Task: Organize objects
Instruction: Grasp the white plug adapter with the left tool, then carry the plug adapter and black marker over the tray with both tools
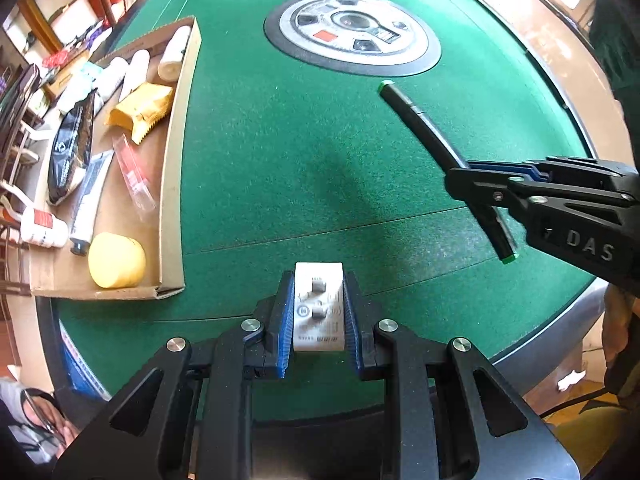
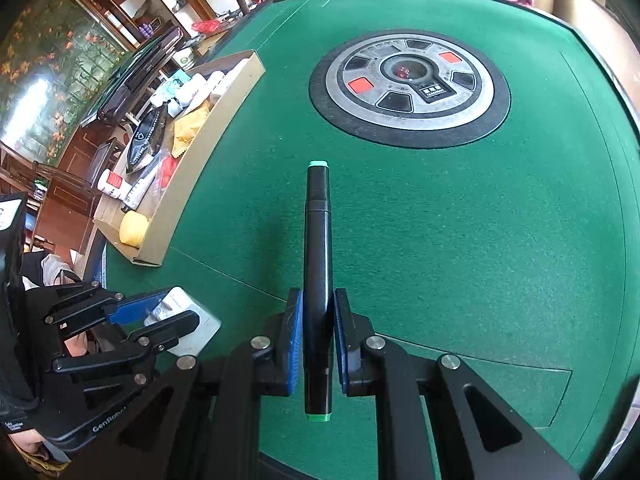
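My left gripper [image 1: 319, 292] is shut on a flat white plug adapter [image 1: 319, 304], held just above the green felt near the table's front edge. The same adapter [image 2: 188, 320] shows at the lower left of the right wrist view, between the left gripper's fingers. My right gripper [image 2: 318, 320] is shut on a black marker [image 2: 318, 264] with green end caps, clamped near its rear end, its long body pointing away over the felt. In the left wrist view that marker [image 1: 424, 128] slants up-left from the right gripper [image 1: 480, 196] at the right.
A shallow cardboard tray [image 1: 172, 184] lies on the left of the green table [image 1: 304, 160]; it holds white bottles, a yellow packet, a black pouch, a tube and a yellow round block [image 1: 117, 260]. A round metal console [image 1: 352, 34] sits in the table's centre. A person's hand shows at the lower left.
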